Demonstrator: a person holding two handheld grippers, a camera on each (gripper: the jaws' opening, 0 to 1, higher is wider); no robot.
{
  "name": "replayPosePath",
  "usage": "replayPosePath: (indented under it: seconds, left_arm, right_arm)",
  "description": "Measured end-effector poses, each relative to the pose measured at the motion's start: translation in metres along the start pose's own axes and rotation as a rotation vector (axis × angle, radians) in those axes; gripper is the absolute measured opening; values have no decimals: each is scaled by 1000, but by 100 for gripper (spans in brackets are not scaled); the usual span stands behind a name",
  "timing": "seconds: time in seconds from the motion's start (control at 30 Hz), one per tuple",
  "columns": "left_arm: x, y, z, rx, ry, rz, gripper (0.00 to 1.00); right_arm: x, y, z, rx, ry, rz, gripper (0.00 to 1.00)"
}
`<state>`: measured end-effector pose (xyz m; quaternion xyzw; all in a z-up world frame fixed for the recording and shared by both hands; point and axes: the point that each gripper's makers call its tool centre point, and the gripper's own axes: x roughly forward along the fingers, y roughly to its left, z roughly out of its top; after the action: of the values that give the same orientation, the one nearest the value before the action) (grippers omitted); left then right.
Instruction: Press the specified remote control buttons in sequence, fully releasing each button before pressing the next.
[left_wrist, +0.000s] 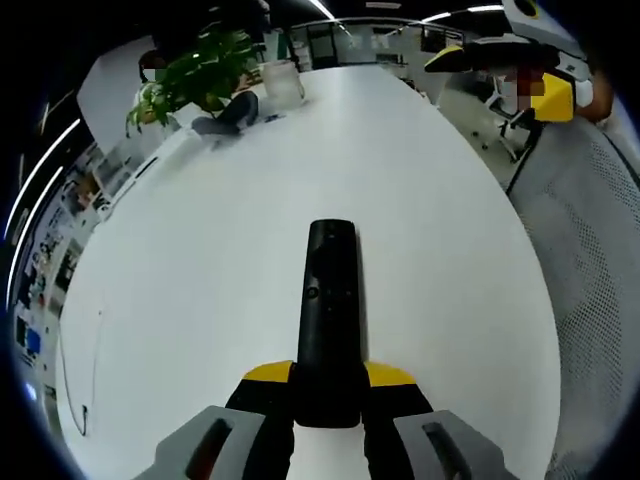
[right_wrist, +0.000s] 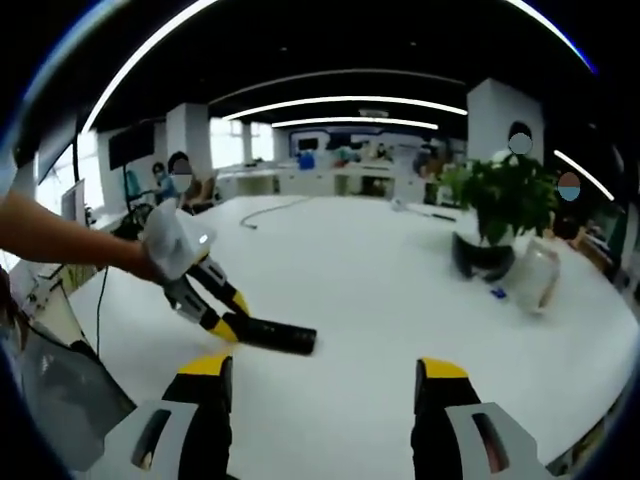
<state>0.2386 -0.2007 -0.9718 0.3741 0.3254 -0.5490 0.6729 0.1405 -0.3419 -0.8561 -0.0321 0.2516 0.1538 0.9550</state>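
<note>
A long black remote control (left_wrist: 329, 310) runs away from me over the white table (left_wrist: 200, 280), its near end clamped between the yellow-tipped jaws of my left gripper (left_wrist: 329, 375). The right gripper view shows the same remote (right_wrist: 280, 336) sticking out of the left gripper (right_wrist: 232, 325), which a person's hand holds at the left, above the table (right_wrist: 380, 290). My right gripper (right_wrist: 325, 375) is open, jaws wide apart with nothing between them, and stands to the right of the remote, apart from it.
A potted green plant (left_wrist: 195, 75) (right_wrist: 505, 200) in a dark pot and a clear jar (left_wrist: 282, 78) (right_wrist: 533, 278) stand at the table's far end. A thin cable (left_wrist: 75, 380) lies near the left edge. A mesh chair back (left_wrist: 590, 250) is at the right.
</note>
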Motion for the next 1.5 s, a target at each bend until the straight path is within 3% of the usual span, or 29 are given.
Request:
replayPosePath:
  seconds: [0.23,0.93,1.5]
  left_arm:
    - [3,12,-3,32,24,18,24]
    - [5,67,-8,8,53,114,24]
    - [9,97,-5,-7,64,131,24]
  right_arm:
    - [1,0,-1,2,4,5,73]
    - [2,-1,-5,-4,27,-6,72]
    - [4,-3,-10,1,53,-14,71]
